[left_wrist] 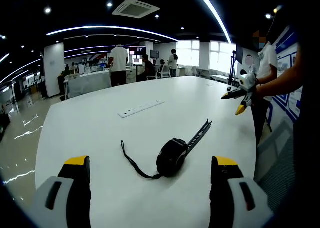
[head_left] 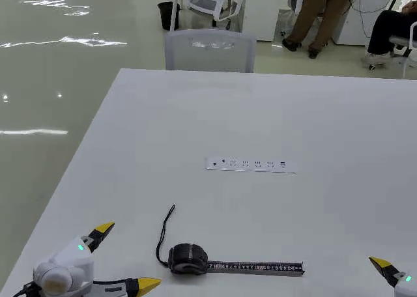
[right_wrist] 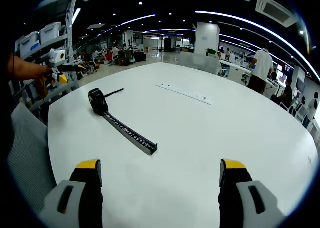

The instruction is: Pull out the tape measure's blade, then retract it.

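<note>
Both grippers empty, jaws apart. The left gripper (head_left: 128, 256) sits low at the near-left edge of the desk (head_left: 260, 114), close to the tape measure (head_left: 187, 258) but not touching it. The right gripper (right_wrist: 161, 165) is near the desk's front right and faces the free end of the blade (head_left: 257, 267) across bare surface. The tape measure lies near the front edge with its blade part-way out, flat on the desk and pointing right. Its strap (head_left: 163, 235) trails away from the case toward the far side.

Risks, as judgement:
- The desk looks smooth, so pulling the blade end without pinning the case would probably drag the whole thing along.
- The blade end is thin and lies flat, so the jaws may skate over it or pinch the desk instead.
- If the blade is let go abruptly, it could whip back, and the case might jump or the strap might snag a jaw.
- A sideways pull could kink the blade.

Farther off is a power strip (head_left: 251, 165), well clear of the work, then a chair (head_left: 208, 49) at the far edge and people standing beyond.

Not resolved: the lock or brake on the case, and so whether the blade is locked; the hook at the blade tip; the scale markings. In the head view the right gripper is cut off at the bottom corner, with one jaw tip showing.
</note>
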Available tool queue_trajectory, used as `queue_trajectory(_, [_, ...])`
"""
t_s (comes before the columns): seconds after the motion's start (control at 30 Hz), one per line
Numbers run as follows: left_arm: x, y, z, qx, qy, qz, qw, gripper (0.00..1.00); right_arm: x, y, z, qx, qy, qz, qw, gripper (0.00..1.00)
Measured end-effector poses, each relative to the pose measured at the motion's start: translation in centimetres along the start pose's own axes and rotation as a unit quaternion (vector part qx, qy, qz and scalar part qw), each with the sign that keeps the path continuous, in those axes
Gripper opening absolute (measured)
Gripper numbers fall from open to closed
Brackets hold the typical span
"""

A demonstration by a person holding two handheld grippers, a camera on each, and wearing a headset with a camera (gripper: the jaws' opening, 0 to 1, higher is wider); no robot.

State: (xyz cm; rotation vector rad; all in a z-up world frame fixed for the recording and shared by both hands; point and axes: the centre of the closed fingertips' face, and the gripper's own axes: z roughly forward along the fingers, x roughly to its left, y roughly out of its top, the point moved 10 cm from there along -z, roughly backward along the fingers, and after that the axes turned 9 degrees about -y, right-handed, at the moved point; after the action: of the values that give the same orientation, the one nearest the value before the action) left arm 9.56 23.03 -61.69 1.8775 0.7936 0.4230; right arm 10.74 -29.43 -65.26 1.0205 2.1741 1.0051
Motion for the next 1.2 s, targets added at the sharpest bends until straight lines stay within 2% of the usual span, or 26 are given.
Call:
queue_trajectory(0.07, [-0.2,0.0,-0.7,-0.009,0.005,-0.007,0.9999,0.99,0.3,-0.1,-0.5,-0.002,0.0,-0.003,1.0,1.0])
queue_trajectory(0.2, [-0.6,-0.4,-1.9,-0.012,0.014,-0.017,0.9997,0.99,0.3,-0.4,-1.3,-0.007,-0.007,0.003,1.0,1.0])
queue_trajectory(0.27, [-1.4,-0.3,-2.5,-0.013,0.02,-0.016,0.9996,0.99,0.6,-0.5,-1.8,-0.009,-0.009,0.003,0.9999,1.0])
queue_trajectory(0.37, [-1.7,-1.1,-3.7,-0.019,0.033,-0.022,0.999,0.99,1.1,-0.7,-2.5,-0.032,-0.012,-0.009,0.9994,1.0])
queue_trajectory(0.43, [-1.9,-1.6,-4.5,-0.032,0.045,-0.012,0.9984,0.99,1.6,-0.9,-3.1,-0.027,-0.015,-0.004,0.9995,1.0])
queue_trajectory(0.5, [-2.1,-2.2,-5.2,-0.026,0.047,-0.025,0.9983,0.99,1.7,-1.2,-3.5,-0.028,-0.02,0.001,0.9994,1.0])
queue_trajectory(0.57, [-2.5,-2.6,-5.8,-0.018,0.051,-0.025,0.9982,0.99,2.2,-1.2,-4.0,-0.028,-0.02,0.014,0.9993,1.0])
queue_trajectory(0.7, [-3.1,-2.9,-7.0,-0.022,0.053,-0.028,0.998,0.99,2.9,-1.4,-5.0,-0.031,-0.019,0.013,0.9992,1.0])
queue_trajectory(0.8, [-3.8,-3.0,-8.0,-0.02,0.056,-0.032,0.9977,0.99,3.0,-2.2,-5.7,-0.031,-0.022,0.018,0.9991,1.0])
queue_trajectory(0.93, [-3.9,-4.1,-8.7,-0.01,0.056,-0.034,0.9978,0.99,3.1,-3.3,-6.6,-0.035,-0.028,0.024,0.9987,1.0])
queue_trajectory(0.97, [-3.8,-4.7,-8.9,-0.001,0.058,-0.041,0.9975,0.99,3.3,-3.7,-6.8,-0.046,-0.021,0.042,0.9978,1.0])
queue_trajectory(1.13, [-3.3,-5.7,-9.6,-0.003,0.059,-0.045,0.9972,0.99,3.3,-5.1,-7.7,-0.025,-0.035,0.044,0.9981,1.0])
queue_trajectory(1.2, [-3.3,-5.6,-9.9,-0.006,0.062,-0.037,0.9974,0.99,3.4,-5.2,-8.1,-0.028,-0.032,0.048,0.998,1.0])
